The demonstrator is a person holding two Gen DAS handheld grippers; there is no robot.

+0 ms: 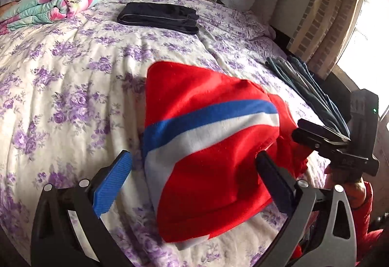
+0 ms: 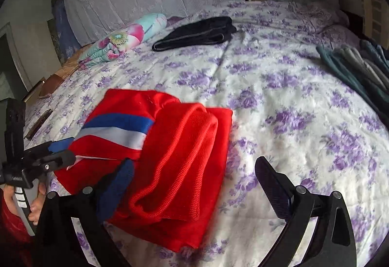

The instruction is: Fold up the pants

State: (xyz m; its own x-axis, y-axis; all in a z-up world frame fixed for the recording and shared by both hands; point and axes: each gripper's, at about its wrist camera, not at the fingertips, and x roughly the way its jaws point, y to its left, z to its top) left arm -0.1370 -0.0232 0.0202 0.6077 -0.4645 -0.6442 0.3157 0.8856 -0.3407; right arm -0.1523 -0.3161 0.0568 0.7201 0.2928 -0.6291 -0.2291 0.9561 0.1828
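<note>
On the bed, we hold both jaws spread, gripping nothing; a snagged ribbed cuff could undo the red pants.

your count on the bed: garments, bedding and tongs

you have one pair of red pants with a blue and white stripe, one folded black garment further back, and one pile of teal and grey clothes at the right edge whose pieces you cannot count apart. one rolled floral quilt lies on the one purple-flowered bed sheet. you hold two tongs: left tongs, right tongs.
</note>
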